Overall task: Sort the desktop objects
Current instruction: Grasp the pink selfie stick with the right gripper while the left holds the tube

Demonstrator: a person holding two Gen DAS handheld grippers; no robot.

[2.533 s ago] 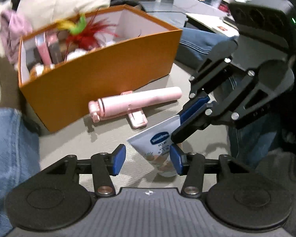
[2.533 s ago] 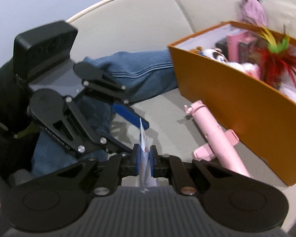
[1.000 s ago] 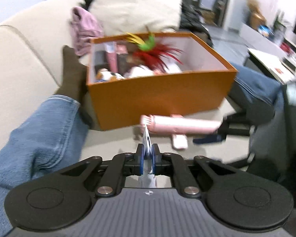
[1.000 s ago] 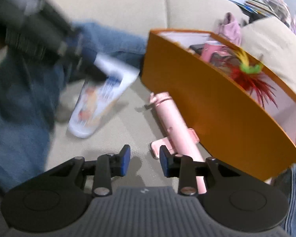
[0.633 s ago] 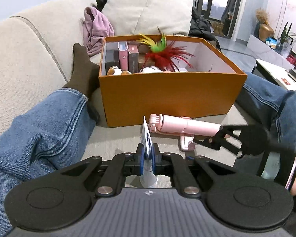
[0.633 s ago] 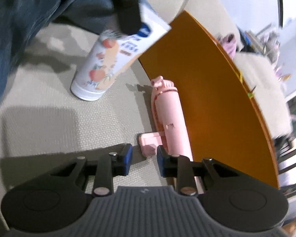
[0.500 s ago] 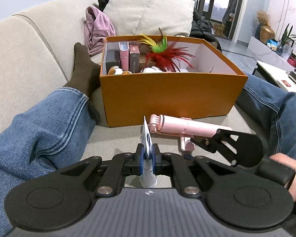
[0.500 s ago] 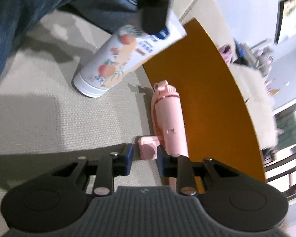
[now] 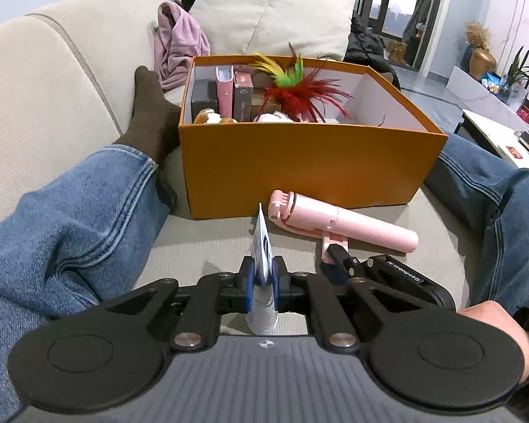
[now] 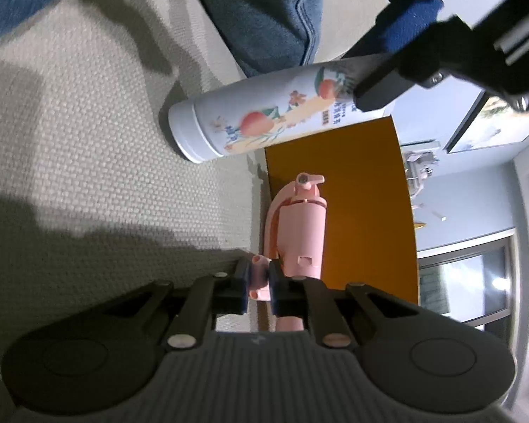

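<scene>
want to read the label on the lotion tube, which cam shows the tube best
The right wrist view: the lotion tube appears side-on, cap and peach print visible, with the left gripper's jaws shut on its flat end. The left wrist view shows the tube only edge-on, a thin sliver between the jaws.

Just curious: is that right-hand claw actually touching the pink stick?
Touching. The right wrist view shows the right gripper with both pads closed against the side tab of the pink selfie stick.
</scene>
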